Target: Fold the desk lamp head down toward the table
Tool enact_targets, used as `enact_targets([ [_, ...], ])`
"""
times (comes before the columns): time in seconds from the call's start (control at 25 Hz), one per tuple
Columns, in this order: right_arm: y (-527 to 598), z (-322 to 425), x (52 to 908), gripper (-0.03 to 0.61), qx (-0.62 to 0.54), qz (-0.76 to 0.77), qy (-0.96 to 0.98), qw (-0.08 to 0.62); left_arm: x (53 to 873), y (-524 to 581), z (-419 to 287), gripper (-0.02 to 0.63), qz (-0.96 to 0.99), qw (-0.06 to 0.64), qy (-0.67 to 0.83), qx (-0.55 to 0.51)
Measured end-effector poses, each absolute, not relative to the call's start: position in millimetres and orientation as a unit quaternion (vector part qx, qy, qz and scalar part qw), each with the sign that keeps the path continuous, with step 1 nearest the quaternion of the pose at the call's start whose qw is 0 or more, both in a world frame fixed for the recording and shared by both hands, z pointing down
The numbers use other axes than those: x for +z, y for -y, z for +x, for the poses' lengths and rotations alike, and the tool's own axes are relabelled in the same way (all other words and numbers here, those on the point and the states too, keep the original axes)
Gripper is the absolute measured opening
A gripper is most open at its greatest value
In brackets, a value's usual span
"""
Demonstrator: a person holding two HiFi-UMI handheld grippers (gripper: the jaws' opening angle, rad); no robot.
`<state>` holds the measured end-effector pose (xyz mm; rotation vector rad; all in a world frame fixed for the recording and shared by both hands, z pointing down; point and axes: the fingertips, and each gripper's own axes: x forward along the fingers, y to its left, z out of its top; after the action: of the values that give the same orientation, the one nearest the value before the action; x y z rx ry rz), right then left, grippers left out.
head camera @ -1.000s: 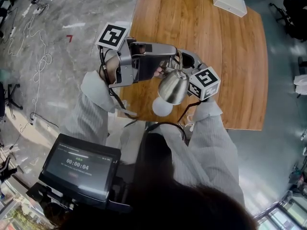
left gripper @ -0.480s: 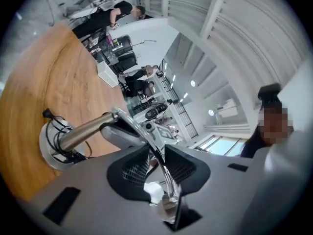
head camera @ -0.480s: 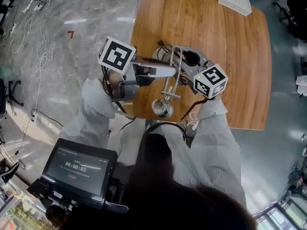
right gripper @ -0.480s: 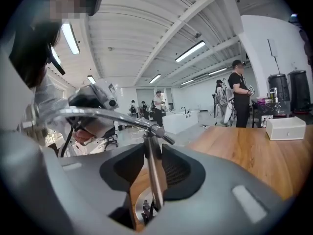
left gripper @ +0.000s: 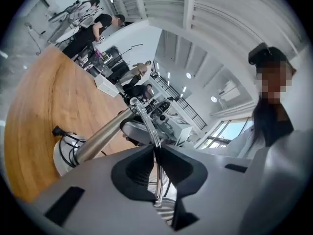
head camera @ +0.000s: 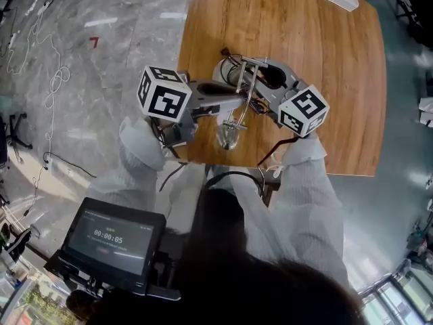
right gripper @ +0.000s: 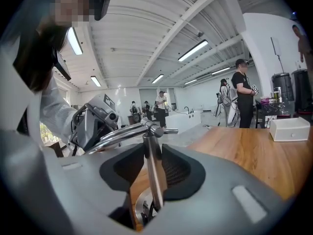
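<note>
**Lamp head low, fold nearly finished**

We judge the fold close to done. The lamp head (head camera: 229,137) hangs low over the near edge of the counter (head camera: 318,53), its shade pointing down, while the lamp base (head camera: 230,73) stands farther in. We cannot tell whether the head rests on the wood yet. At most a last small lowering remains, and then letting go.

The left tool (left gripper: 157,152) is closing. Its pads are nearly together and pinch the thin chrome upper arm (left gripper: 149,131), which runs on toward the head.

The right tool (right gripper: 151,151) stands moderately wide. Its pads clamp the thicker upright post (right gripper: 154,180) above the base and steady the lamp.
</note>
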<state>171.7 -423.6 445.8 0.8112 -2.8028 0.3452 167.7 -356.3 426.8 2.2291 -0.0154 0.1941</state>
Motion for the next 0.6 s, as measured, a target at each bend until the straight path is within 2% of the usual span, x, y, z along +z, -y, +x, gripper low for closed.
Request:
enact_targets([
  [0.28,420,170,443,0.109,0.106,0.260,0.954,0.101,437,357,167,0.049,0.936,0.338,0.024,0.092],
  [0.6,420,171,442,0.109,0.090,0.211,0.967,0.109,443,363,170,0.072,0.948,0.303,0.005,0.091],
])
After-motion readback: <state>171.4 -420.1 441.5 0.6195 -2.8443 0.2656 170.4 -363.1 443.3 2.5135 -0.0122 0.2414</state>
